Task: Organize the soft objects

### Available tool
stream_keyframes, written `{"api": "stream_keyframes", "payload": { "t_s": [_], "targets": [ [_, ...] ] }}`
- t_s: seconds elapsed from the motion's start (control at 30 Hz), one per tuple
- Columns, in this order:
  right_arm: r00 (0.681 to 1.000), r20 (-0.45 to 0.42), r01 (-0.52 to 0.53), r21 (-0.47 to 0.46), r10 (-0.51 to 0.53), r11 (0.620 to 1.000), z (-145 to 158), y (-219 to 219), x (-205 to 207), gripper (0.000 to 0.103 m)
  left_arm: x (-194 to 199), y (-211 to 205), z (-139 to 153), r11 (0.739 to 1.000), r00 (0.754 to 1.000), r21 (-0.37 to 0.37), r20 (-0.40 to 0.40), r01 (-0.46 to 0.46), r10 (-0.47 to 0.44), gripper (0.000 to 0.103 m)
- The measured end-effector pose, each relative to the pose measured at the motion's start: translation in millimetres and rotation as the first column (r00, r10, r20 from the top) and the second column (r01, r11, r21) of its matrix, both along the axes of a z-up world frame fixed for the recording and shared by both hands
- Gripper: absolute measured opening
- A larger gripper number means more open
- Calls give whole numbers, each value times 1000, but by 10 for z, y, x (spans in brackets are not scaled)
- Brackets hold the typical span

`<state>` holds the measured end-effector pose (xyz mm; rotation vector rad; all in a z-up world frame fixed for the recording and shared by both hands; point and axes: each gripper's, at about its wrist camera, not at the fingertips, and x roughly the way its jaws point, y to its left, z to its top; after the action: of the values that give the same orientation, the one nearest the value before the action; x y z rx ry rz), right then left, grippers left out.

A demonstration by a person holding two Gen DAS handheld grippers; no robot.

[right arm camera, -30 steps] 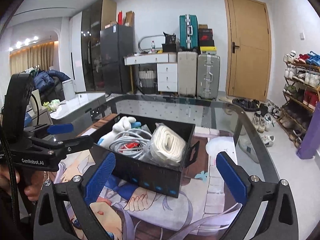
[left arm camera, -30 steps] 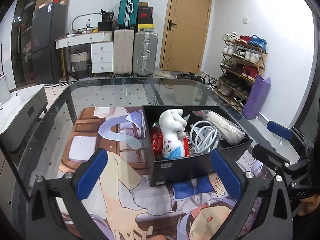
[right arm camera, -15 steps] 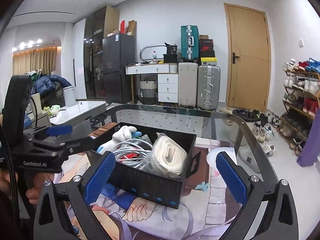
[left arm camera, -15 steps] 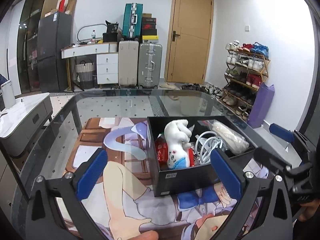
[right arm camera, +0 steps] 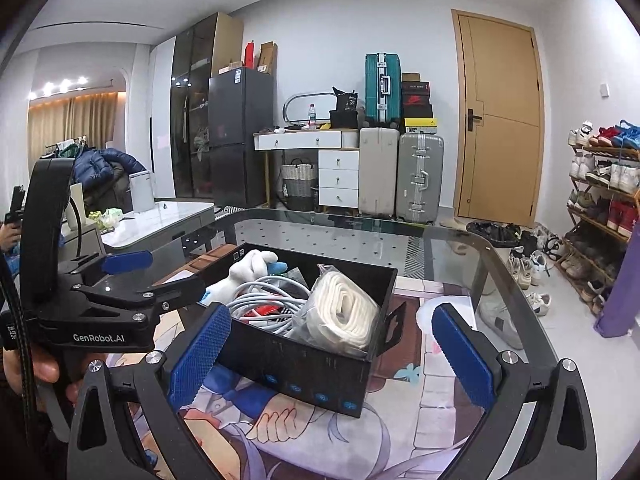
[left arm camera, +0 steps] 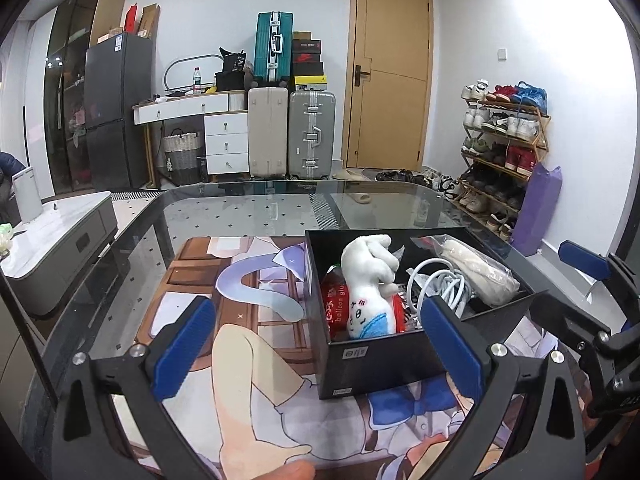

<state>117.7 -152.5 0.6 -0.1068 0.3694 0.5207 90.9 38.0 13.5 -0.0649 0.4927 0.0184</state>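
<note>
On the glass table [left arm camera: 248, 216], we see the black box [left arm camera: 384, 356] holding a plush toy [left arm camera: 370, 280], cables and a bagged cloth roll [right arm camera: 344, 312]. Our left gripper [left arm camera: 316, 344] and right gripper [right arm camera: 332, 348] both hang spread and empty. The toy looks light and squashy; we judge its middle the best place to pinch.

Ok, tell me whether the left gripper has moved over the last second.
Yes. The left gripper has backed away and tilted up: in its view the black box sits lower and the door shows more fully.
</note>
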Motion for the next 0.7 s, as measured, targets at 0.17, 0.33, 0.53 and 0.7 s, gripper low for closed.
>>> {"api": "stream_keyframes", "payload": {
  "t_s": [0.17,0.33,0.53,0.7],
  "targets": [
    [1000,0,26,-22,-26,999,-8,31,3,102,27,14,-11,1000,1000,-1,-17,-10,10,103],
    [1000,8,28,-19,-28,999,-2,45,-7,102,4,51,-10,1000,1000,-21,-12,-15,15,103],
    [1000,-4,29,-12,-29,999,-6,21,30,102,5,65,-3,999,1000,-29,-8,-13,12,103],
    [1000,-6,28,-10,-28,1000,-3,10,39,102,-8,84,-7,999,1000,-31,-7,-14,14,103]
  ]
}}
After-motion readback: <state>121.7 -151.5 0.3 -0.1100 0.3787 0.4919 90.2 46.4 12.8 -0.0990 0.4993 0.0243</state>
